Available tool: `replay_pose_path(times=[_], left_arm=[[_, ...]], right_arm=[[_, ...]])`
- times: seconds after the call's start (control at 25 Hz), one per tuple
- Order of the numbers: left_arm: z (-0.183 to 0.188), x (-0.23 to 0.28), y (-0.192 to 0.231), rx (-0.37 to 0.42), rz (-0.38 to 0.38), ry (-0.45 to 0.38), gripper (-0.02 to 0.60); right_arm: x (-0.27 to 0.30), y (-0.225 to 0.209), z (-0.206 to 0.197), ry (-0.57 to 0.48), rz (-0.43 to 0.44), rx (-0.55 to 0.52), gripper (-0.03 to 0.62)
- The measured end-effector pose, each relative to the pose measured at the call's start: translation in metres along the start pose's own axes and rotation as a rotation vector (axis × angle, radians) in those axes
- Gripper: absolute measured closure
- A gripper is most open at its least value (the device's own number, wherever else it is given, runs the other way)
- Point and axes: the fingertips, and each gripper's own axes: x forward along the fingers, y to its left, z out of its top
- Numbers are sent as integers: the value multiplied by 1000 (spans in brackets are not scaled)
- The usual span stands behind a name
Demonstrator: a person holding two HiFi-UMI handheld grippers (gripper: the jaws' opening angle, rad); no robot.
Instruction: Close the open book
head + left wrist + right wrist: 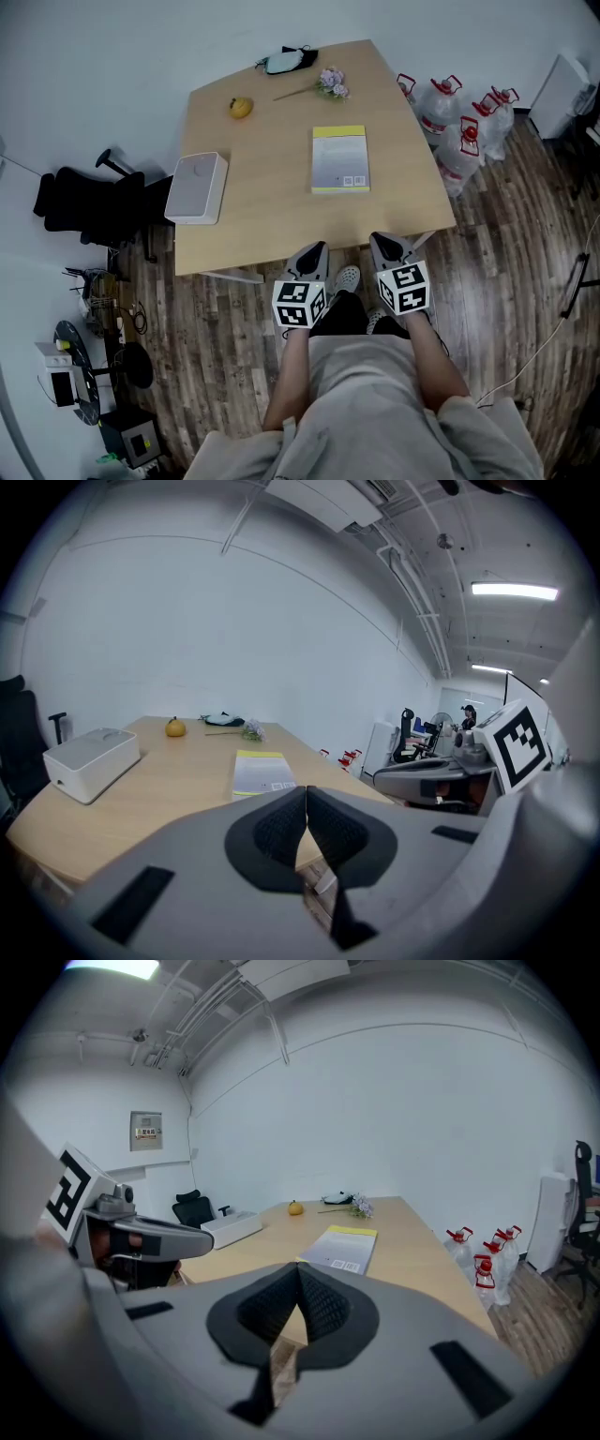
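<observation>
A book (340,159) with a yellow and grey cover lies flat and closed on the wooden table (262,220), right of centre. The book (258,771) shows ahead in the left gripper view, and the same book (342,1246) lies ahead in the right gripper view. My left gripper (314,251) hovers at the table's near edge, jaws shut with nothing between them. My right gripper (384,242) is beside it at the same edge, also shut and empty. Both are well short of the book and touch nothing.
A white box (198,187) sits at the table's left edge. A yellow fruit (241,108), a flower sprig (330,84) and a face mask (286,61) lie at the far end. Water bottles (459,122) stand on the floor to the right, a black chair (84,202) to the left.
</observation>
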Motion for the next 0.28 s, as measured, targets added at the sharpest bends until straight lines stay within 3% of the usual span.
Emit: replay_pose_path(times=[0.28], left_arm=[[5,10,6,1,1,-2,558]], right_arm=[[9,-9,0,13,-14,-1,588]])
